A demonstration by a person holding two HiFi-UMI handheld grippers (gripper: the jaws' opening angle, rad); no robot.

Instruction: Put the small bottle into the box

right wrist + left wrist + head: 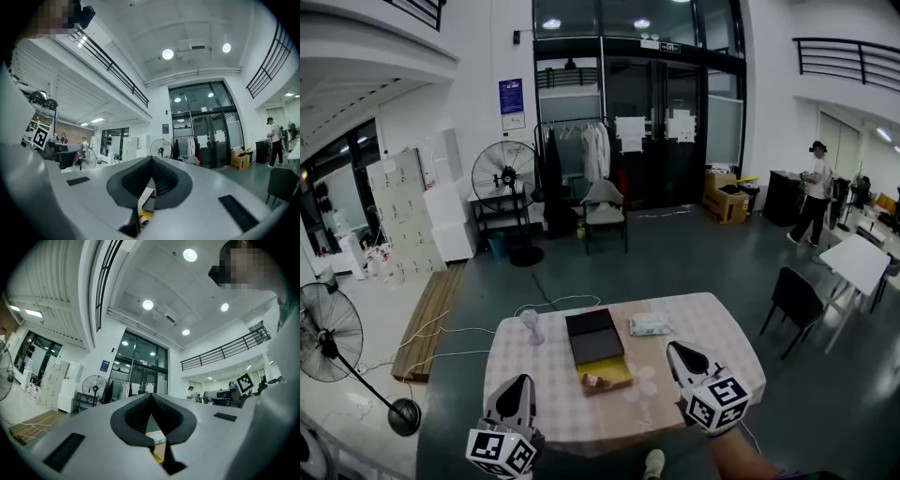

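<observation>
Yellow lining shows in the near half of the open box (594,337), and the small bottle (592,381) lies on its side there. Right of the box rests a white packet (651,324); left of it stands a pale thing on a stem (531,324), too small to tell. All sit on the checked table (717,328). The left gripper (522,382) hangs near-left of the box, the right gripper (674,348) just right of it. Both have their jaws clenched on nothing.

The left claw (151,398) is pointing upward at a hall, its jaws meeting with nothing between them. A pale object (155,438) is showing through the gap below. A standing fan (95,384) is facing forward far behind.
</observation>
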